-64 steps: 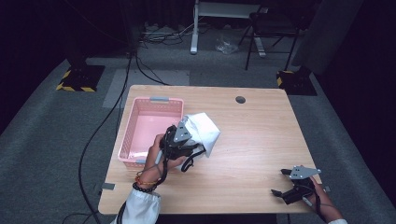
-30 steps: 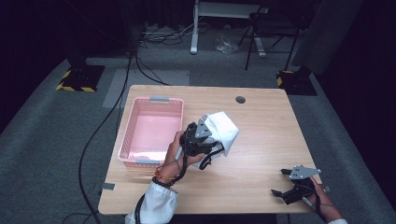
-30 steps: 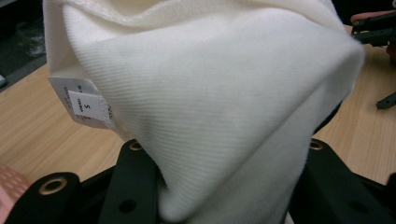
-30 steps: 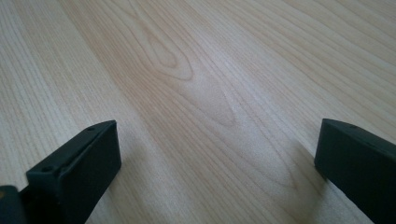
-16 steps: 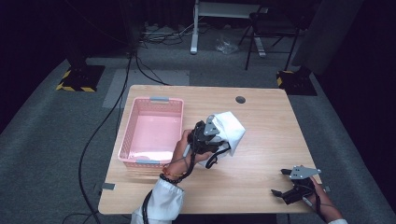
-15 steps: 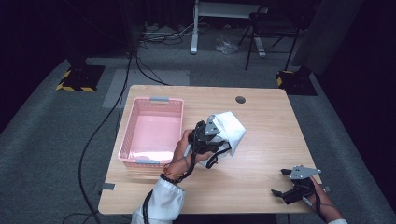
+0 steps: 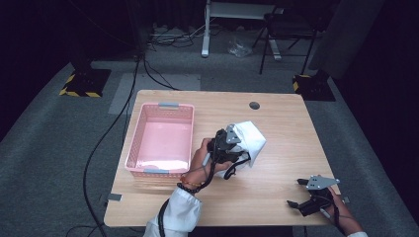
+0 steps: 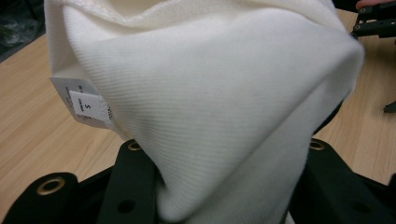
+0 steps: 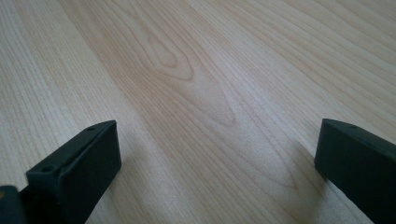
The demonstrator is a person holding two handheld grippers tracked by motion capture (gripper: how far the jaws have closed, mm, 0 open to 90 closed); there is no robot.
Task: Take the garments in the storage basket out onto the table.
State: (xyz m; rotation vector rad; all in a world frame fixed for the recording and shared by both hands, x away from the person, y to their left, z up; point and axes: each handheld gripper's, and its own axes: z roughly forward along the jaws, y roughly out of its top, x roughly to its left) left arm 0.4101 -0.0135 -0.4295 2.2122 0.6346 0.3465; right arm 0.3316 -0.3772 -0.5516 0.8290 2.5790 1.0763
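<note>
A white knitted garment (image 7: 248, 139) is bunched up above the middle of the wooden table (image 7: 276, 123). My left gripper (image 7: 232, 148) is shut on it. In the left gripper view the white garment (image 8: 224, 102) rises between the black jaws, with a size label (image 8: 84, 105) at its left. My right gripper (image 7: 296, 192) rests low at the table's front right corner, open. In the right gripper view its two jaws stand wide apart over bare wood (image 9: 196, 84).
A pink plastic basket (image 7: 160, 106) stands on the left part of the table, to the left of the garment. A round cable hole (image 7: 254, 105) sits near the table's far edge. Cables and a chair stand on the floor beyond.
My left gripper has carried the white garment from the basket's right rim rightwards towards the middle of the table. The right gripper has stayed still.
</note>
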